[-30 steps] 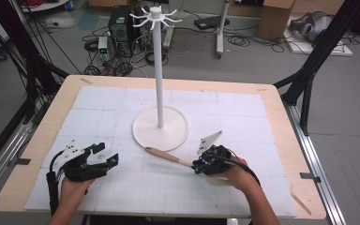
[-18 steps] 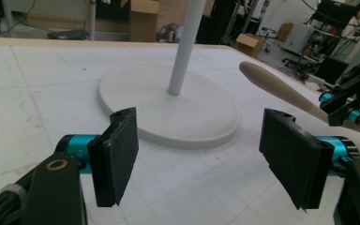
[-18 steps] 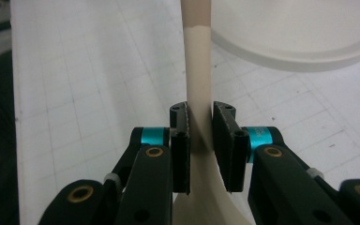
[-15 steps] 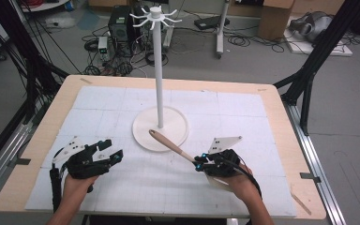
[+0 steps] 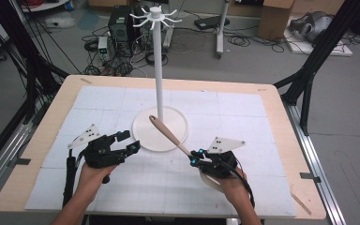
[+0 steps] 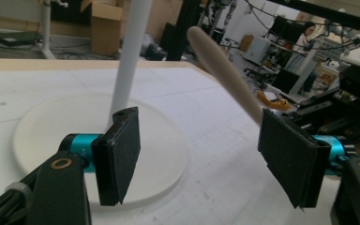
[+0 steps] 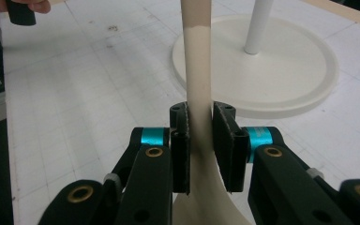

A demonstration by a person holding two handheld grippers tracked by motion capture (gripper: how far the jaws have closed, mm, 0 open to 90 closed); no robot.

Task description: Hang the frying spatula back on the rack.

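A spatula (image 5: 168,136) with a tan wooden handle and a cream blade slants up over the base of the white hook stand (image 5: 159,70). My right gripper (image 5: 193,158) is shut on its neck. In the right gripper view the pads press both sides of the spatula (image 7: 197,70), inside my right gripper (image 7: 200,136). My left gripper (image 5: 130,141) hovers left of the base, open, its jaws just narrowed a little with nothing between them. In the left gripper view, my left gripper (image 6: 201,159) faces the stand's pole (image 6: 131,51) and the raised handle (image 6: 220,70).
The stand's round base (image 5: 143,140) sits mid-table on a white gridded mat (image 5: 98,98); its top carries several hooks. Wooden table edges (image 5: 290,140) frame the mat. Cables and equipment lie on the floor beyond the table.
The spatula's handle has swung up from lying flat to slanting over the stand's base. My left gripper has moved right and up, towards the base.
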